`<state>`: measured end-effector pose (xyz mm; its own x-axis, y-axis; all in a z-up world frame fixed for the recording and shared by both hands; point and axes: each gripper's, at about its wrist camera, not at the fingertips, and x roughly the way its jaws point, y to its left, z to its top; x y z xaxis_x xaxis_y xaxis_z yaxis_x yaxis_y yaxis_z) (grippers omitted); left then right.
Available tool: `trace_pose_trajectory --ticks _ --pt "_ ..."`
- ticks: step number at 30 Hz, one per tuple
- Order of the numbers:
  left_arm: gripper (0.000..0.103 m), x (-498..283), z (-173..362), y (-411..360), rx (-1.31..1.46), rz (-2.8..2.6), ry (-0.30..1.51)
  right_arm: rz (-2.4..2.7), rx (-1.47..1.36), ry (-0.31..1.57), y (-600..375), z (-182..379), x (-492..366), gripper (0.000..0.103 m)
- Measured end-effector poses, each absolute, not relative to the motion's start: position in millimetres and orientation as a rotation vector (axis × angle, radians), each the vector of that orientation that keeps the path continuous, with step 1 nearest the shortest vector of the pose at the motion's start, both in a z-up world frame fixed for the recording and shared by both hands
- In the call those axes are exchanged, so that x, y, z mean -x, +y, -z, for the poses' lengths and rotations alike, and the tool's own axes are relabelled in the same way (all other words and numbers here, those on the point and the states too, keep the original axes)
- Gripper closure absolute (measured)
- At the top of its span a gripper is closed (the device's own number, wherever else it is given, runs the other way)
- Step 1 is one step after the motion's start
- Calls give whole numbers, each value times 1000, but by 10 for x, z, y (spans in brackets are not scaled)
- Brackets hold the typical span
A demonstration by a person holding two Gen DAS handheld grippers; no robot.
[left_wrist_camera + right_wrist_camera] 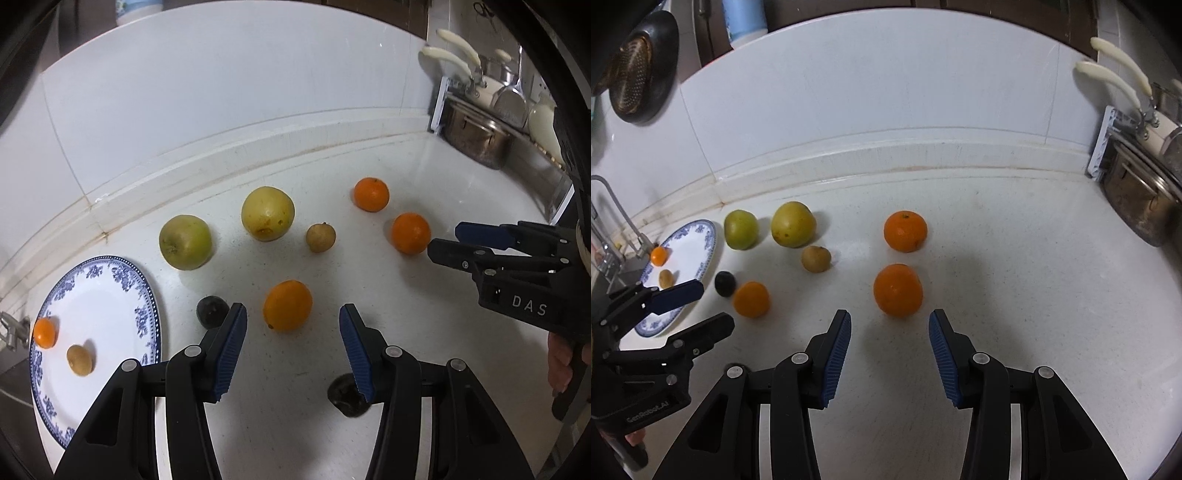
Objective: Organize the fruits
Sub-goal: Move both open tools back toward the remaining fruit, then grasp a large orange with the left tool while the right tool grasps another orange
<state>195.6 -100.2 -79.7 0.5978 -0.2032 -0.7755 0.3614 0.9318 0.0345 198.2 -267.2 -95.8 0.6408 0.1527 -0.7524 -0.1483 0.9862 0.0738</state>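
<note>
You get even, fairly bright light from overhead, and the white counter (pixel 424 332) throws it back without harsh glare. Soft short shadows sit under each fruit; a broad dim patch lies before the right gripper (pixel 890 354). Fisheye bending curves the counter's back edge, and the corners go black. The centre is sharp, the rims slightly smeared.

Your right gripper (pixel 889 354) hangs above the white counter (pixel 1015 295) with jaws apart and nothing between them. Just ahead of it lies an orange (pixel 898 290), and a second orange (pixel 905 231) lies behind that one. To the left you see a small brown fruit (pixel 816 259), two yellow-green fruits (pixel 793 224), a dark fruit (pixel 724 283) and the blue-patterned plate (pixel 701 240). Your left gripper (pixel 709 310) enters from the left edge.
</note>
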Motion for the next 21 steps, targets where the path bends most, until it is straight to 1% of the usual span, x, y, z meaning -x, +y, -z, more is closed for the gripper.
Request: trace_pose_trajectory --ticks 10,19,21 --pt "58 -2126 960 -1113 -238 350 923 -197 -19 915 -2667 1141 -2259 58" --pt "59 -2223 1036 -1155 -305 305 943 -202 -20 965 -2675 1321 -2434 58" --pt "62 -2241 1050 -1158 -316 294 948 -202 -22 967 -2676 1344 -2460 58"
